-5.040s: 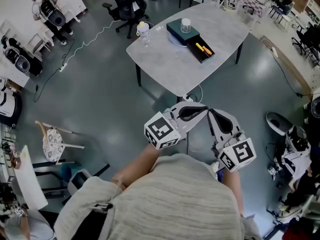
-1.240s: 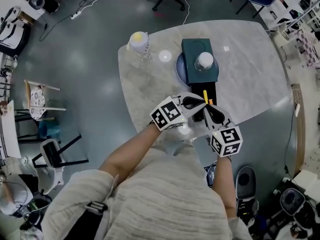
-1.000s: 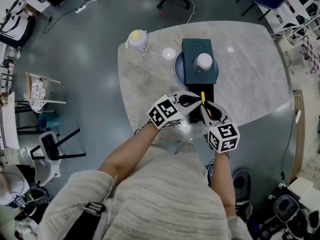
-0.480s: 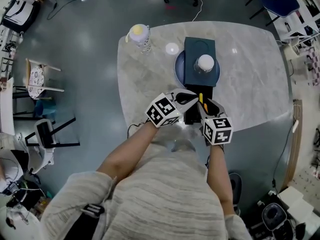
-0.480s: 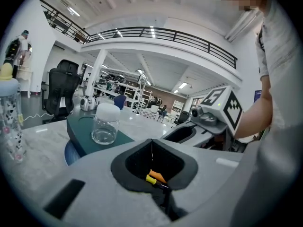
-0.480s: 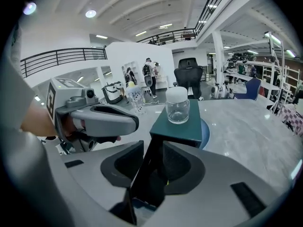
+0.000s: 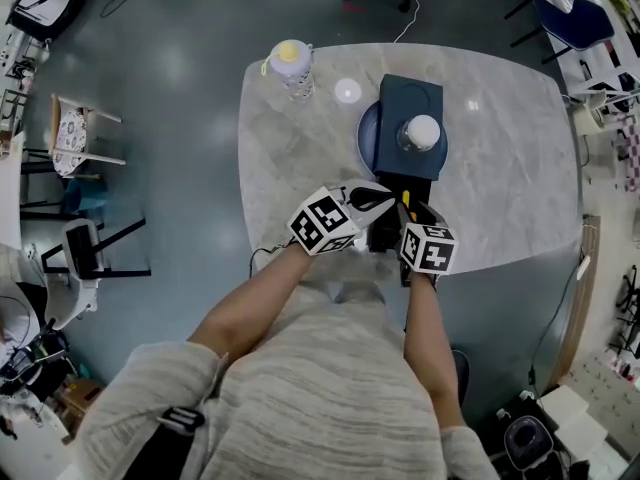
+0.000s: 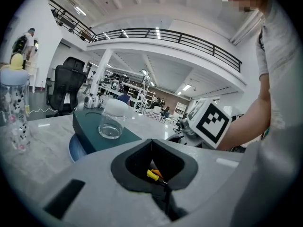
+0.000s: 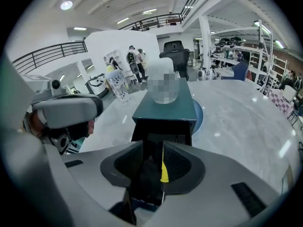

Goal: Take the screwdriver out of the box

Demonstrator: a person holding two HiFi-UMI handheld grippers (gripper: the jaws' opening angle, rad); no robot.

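A dark teal box (image 7: 411, 108) stands on the marble table (image 7: 300, 158), and its black drawer (image 7: 392, 230) is pulled out toward me. The screwdriver (image 7: 402, 206), with a yellow and orange handle, lies in the drawer. My right gripper (image 7: 404, 218) points steeply down into the drawer. Its jaws have just been opening and now stand open. In the right gripper view the yellow handle (image 9: 164, 171) shows in the gap, beside one finger, with nothing pressing on it. My left gripper (image 7: 383, 200) is shut and empty at the drawer's left side. It looks at the screwdriver (image 8: 154, 175).
A glass jar with a white lid (image 7: 421, 131) stands on top of the box, which rests on a blue plate (image 7: 367, 138). A clear bottle with a yellow cap (image 7: 291, 65) stands at the table's far left. The near table edge is just below the grippers.
The right gripper has dropped down into the drawer and its jaws have parted. The left gripper has shifted slightly. My view has moved closer over the table.
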